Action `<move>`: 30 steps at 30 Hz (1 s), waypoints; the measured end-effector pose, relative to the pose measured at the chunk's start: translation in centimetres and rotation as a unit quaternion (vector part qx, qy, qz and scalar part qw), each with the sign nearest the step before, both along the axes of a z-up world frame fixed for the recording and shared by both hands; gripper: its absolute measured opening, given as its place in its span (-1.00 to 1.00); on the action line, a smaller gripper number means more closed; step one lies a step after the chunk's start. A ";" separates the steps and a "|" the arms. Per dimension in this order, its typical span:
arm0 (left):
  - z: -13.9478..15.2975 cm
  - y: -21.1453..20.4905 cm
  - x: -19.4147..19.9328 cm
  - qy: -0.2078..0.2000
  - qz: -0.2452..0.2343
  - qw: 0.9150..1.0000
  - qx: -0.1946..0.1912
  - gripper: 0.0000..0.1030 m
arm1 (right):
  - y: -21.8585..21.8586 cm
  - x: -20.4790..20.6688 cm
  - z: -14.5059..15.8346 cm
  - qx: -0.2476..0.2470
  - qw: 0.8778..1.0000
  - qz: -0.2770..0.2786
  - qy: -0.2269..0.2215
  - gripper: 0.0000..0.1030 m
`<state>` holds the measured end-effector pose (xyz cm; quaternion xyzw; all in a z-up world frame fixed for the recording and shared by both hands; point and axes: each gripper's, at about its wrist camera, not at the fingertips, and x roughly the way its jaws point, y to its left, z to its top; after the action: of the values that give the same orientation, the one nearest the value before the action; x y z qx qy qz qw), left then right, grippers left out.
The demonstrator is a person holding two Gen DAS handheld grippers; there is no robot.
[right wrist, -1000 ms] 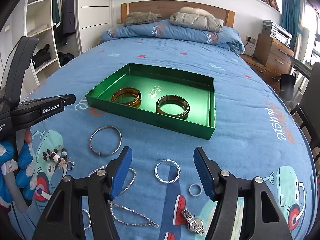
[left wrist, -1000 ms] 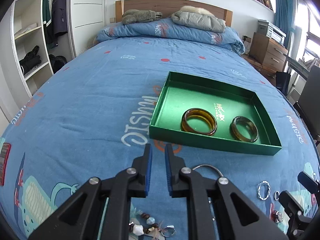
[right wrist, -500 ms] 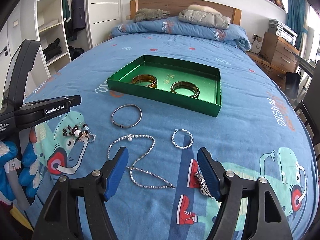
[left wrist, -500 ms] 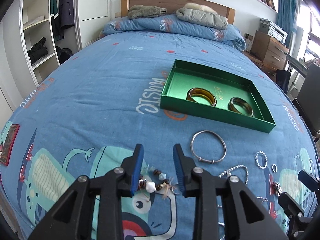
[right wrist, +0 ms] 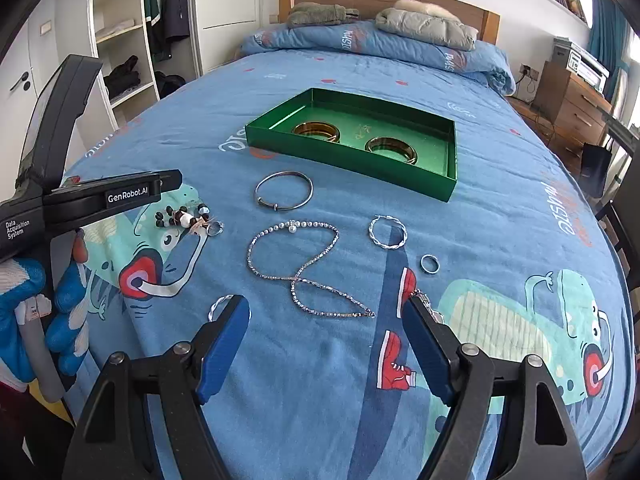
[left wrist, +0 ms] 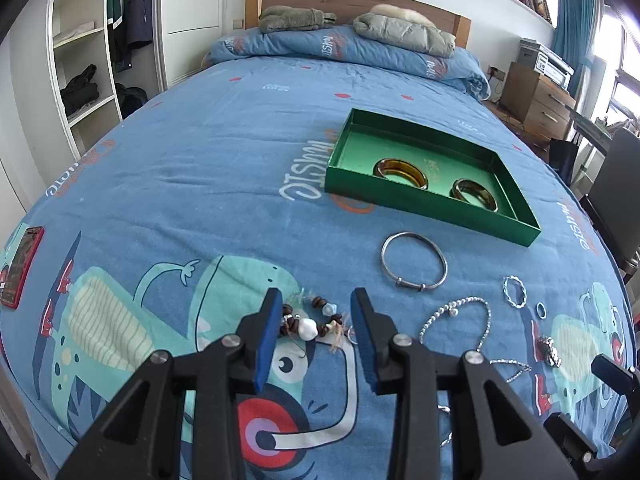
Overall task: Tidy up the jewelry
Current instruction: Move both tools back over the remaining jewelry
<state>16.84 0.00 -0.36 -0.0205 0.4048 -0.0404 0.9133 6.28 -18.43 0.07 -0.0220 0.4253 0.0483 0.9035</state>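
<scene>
Blue-padded left tool (left wrist: 316,308) parted, straddling beaded bracelet (left wrist: 310,322).

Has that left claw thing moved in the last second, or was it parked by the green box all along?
Yes. The left gripper has pulled back from the green cardboard tray toward the brown-and-white beaded bracelet, and its jaws have opened wider.

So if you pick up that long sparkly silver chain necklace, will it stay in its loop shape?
Probably not. The long sparkly silver chain necklace lies in a loose, crossed curve on the blue bedspread, so it looks floppy and would likely dangle straight. Its fine links seem light, and might slip through the open right gripper unless pinched firmly.
</scene>
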 end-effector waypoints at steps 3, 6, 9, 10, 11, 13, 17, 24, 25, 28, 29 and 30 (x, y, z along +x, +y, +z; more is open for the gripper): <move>-0.1 0.2 -0.4 0.002 0.000 1.000 -0.001 -0.34 | 0.0 -0.3 0.2 -0.002 1.000 -0.002 -0.002 0.52; -0.4 0.3 -0.5 0.005 -0.001 1.000 -0.003 -0.34 | -0.2 -0.5 0.4 -0.001 1.000 -0.008 -0.004 0.52; -0.4 0.2 -0.6 0.005 -0.005 1.000 -0.006 -0.34 | -0.6 -0.6 0.4 -0.001 1.000 -0.017 -0.004 0.52; -0.2 0.0 -0.6 0.005 -0.007 1.000 -0.008 -0.34 | -0.7 -0.6 0.3 -0.002 1.000 -0.018 -0.002 0.52; 0.0 -0.2 -0.5 0.004 -0.011 1.000 -0.010 -0.34 | -0.7 -0.6 0.1 -0.004 1.000 -0.017 0.001 0.53; 1.0 -1.2 0.3 -0.003 -0.032 0.999 -0.014 -0.34 | -0.7 -0.9 -0.2 -0.005 1.000 -0.010 0.007 0.53; 4.0 -4.8 2.4 -0.057 -0.057 0.996 0.035 -0.34 | 0.2 -2.1 -0.5 -0.018 0.999 0.025 0.021 0.53; 5.5 -14.3 2.4 -0.135 -0.114 0.975 0.132 -0.34 | 3.1 -4.6 0.6 -0.053 0.994 0.090 0.022 0.55; 5.5 -15.3 2.1 -0.141 -0.123 0.972 0.139 -0.34 | 3.4 -4.9 0.7 -0.056 0.994 0.096 0.022 0.57; 5.8 -17.8 1.2 -0.151 -0.147 0.967 0.146 -0.34 | 4.0 -5.5 0.9 -0.062 0.992 0.106 0.024 0.59; 5.9 -18.4 0.9 -0.154 -0.155 0.965 0.145 -0.34 | 4.2 -5.6 0.9 -0.063 0.992 0.109 0.025 0.59; 6.0 -19.0 0.5 -0.159 -0.161 0.963 0.147 -0.34 | 4.3 -5.8 0.9 -0.064 0.992 0.110 0.026 0.59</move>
<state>17.34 -19.01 5.66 0.1861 0.2541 -0.1295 0.9402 0.52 -14.16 0.95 -0.1249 0.4458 0.1207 0.8781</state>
